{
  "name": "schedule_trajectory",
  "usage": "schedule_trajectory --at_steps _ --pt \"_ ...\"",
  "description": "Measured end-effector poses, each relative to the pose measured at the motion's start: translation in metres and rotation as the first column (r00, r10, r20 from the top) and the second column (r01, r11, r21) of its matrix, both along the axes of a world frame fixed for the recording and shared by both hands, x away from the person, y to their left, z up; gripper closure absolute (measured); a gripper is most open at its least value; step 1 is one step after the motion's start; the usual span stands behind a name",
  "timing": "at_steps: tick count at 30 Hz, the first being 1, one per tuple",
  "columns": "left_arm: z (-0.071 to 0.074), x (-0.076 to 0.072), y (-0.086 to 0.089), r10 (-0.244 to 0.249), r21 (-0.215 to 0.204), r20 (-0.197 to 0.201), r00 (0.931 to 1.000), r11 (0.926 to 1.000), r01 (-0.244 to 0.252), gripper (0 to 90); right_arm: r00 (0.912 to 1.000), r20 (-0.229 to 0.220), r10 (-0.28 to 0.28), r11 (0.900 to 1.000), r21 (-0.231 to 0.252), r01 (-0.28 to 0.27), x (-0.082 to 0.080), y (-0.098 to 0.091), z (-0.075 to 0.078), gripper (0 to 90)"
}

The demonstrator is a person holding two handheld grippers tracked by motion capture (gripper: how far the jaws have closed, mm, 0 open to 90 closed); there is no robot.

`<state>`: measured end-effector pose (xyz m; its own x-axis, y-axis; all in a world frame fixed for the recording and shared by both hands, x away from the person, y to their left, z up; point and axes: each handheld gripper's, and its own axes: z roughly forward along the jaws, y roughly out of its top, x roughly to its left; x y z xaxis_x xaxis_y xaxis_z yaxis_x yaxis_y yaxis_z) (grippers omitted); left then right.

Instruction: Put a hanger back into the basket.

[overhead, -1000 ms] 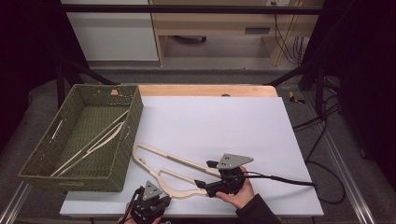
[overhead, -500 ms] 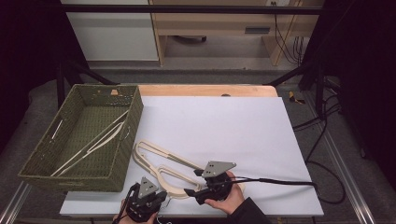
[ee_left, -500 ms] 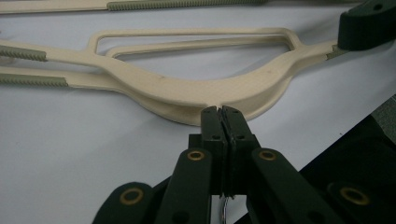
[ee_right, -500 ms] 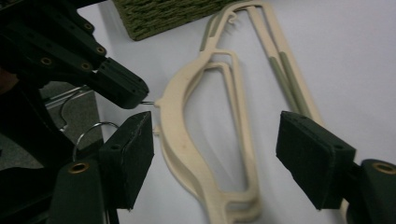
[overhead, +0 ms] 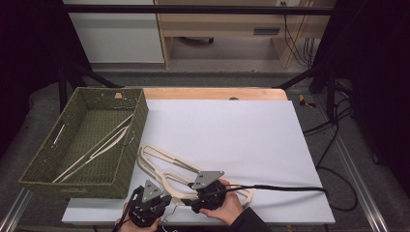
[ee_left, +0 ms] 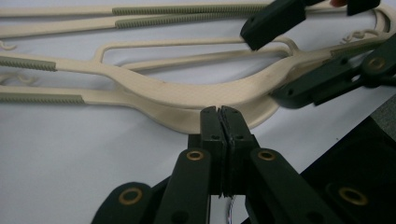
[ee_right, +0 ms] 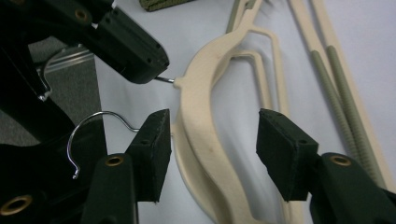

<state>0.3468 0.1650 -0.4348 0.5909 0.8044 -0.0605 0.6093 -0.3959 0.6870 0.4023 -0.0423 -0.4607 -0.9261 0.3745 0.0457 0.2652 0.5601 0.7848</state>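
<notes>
cream curved hangers (ee_right: 205,140) with ribbed green bars on the white bench (overhead: 232,130); right gripper (ee_right: 212,144) closing, jaws straddling one; left gripper (ee_left: 222,112) pressed together on a wire hook (ee_right: 163,79).

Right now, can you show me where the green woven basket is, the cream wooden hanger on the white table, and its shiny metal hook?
green woven basket (overhead: 126,145), high view, on its right wall.
cream wooden hanger (ee_right: 205,135), right gripper view, on the curved neck between the right gripper's jaws.
shiny metal hook (ee_right: 95,115), right gripper view, on the top of its curve.
</notes>
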Motion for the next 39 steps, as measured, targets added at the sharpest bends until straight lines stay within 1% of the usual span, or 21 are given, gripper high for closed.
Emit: schedule_trajectory --at_steps 1,3,6,8,10,11,15,17,19,21,22,23,25,26,28,30,32,33,34,36,39 --pt "0.001 0.000 0.000 -0.001 -0.001 0.006 1.0000 1.0000 0.001 88.5 0.9999 -0.011 0.001 1.0000 -0.005 -0.001 0.000 0.002 -0.001 48.9" --pt "0.004 0.001 0.000 -0.011 0.010 0.006 0.9999 0.9999 0.011 88.6 0.9996 0.026 0.013 0.9988 -0.047 -0.012 0.001 0.005 -0.003 52.1" --pt "0.008 0.003 0.000 -0.014 0.009 0.006 0.9999 0.9999 0.014 88.6 0.9995 0.027 0.016 0.9976 -0.068 -0.015 0.000 0.009 -0.007 56.3" --pt "0.009 0.003 -0.001 -0.016 0.008 0.008 0.9998 0.9998 0.016 88.5 0.9982 0.048 0.035 0.9953 -0.092 -0.030 0.000 0.011 -0.009 61.1" --pt "0.009 0.004 -0.001 -0.022 0.016 0.007 0.9997 0.9996 0.021 88.5 0.9980 0.057 0.028 0.9952 -0.095 -0.023 0.000 0.011 -0.009 65.1" --pt "0.009 0.004 -0.001 -0.023 0.017 0.007 0.9997 0.9996 0.023 88.5 0.9972 0.070 0.025 0.9952 -0.096 -0.018 0.000 0.011 -0.009 66.2" --pt "0.010 0.004 -0.002 -0.028 0.008 0.012 0.9995 0.9996 0.028 88.4 0.9950 0.094 0.035 0.9938 -0.108 -0.024 -0.001 0.010 -0.008 67.5" --pt "0.012 0.003 -0.002 -0.039 0.006 0.035 0.9986 0.9992 0.039 88.0 0.9937 0.105 0.037 0.9934 -0.112 -0.025 -0.001 0.010 -0.007 68.0" --pt "0.014 0.004 0.000 -0.055 -0.010 0.055 0.9970 0.9984 0.055 86.7 0.9921 0.120 0.037 0.9935 -0.111 -0.024 -0.001 0.009 -0.005 68.5" --pt "0.019 0.003 0.003 -0.065 -0.036 0.091 0.9937 0.9970 0.069 74.4 0.9910 0.128 0.038 0.9936 -0.110 -0.024 -0.001 0.008 -0.003 68.9" --pt "0.023 0.003 0.005 -0.061 -0.044 0.115 0.9915 0.9968 0.067 70.0 0.9909 0.129 0.037 0.9938 -0.109 -0.023 -0.001 0.008 -0.003 69.1" --pt "0.027 0.002 0.009 -0.063 -0.046 0.143 0.9877 0.9965 0.070 65.2 0.9908 0.130 0.038 0.9936 -0.110 -0.024 0.000 0.007 -0.002 69.2" --pt "0.037 0.002 0.017 -0.062 -0.076 0.195 0.9788 0.9940 0.078 56.9 0.9900 0.136 0.038 0.9940 -0.107 -0.024 0.000 0.007 -0.001 69.7" --pt "0.042 0.002 0.021 -0.050 -0.102 0.217 0.9749 0.9920 0.074 53.0 0.9888 0.142 0.046 0.9937 -0.107 -0.030 0.001 0.006 0.001 69.9" --pt "0.051 0.004 0.032 -0.048 -0.135 0.255 0.9658 0.9872 0.084 42.9 0.9891 0.143 0.037 0.9945 -0.102 -0.022 0.001 0.005 0.004 70.7" --pt "0.057 0.007 0.043 -0.042 -0.169 0.268 0.9626 0.9815 0.090 33.9 0.9877 0.153 0.034 0.9952 -0.096 -0.019 0.002 0.003 0.009 71.7" --pt "0.061 0.010 0.052 -0.048 -0.210 0.270 0.9616 0.9716 0.108 27.0 0.9858 0.166 0.025 0.9960 -0.089 -0.011 0.002 0.000 0.015 73.4" --pt "0.062 0.011 0.054 -0.048 -0.225 0.272 0.9612 0.9680 0.112 24.6 0.9847 0.172 0.025 0.9963 -0.085 -0.010 0.003 -0.001 0.018 74.4" --pt "0.064 0.013 0.057 -0.050 -0.239 0.279 0.9591 0.9637 0.119 23.6 0.9839 0.177 0.023 0.9968 -0.080 -0.008 0.004 -0.002 0.020 75.3" --pt "0.065 0.016 0.060 -0.050 -0.250 0.287 0.9565 0.9600 0.126 20.3 0.9811 0.193 0.015 0.9975 -0.070 -0.001 0.006 -0.005 0.026 76.9" --pt "0.069 0.020 0.062 -0.050 -0.254 0.303 0.9518 0.9581 0.132 15.0 0.9764 0.216 0.002 0.9981 -0.061 0.011 0.010 -0.009 0.035 79.9"
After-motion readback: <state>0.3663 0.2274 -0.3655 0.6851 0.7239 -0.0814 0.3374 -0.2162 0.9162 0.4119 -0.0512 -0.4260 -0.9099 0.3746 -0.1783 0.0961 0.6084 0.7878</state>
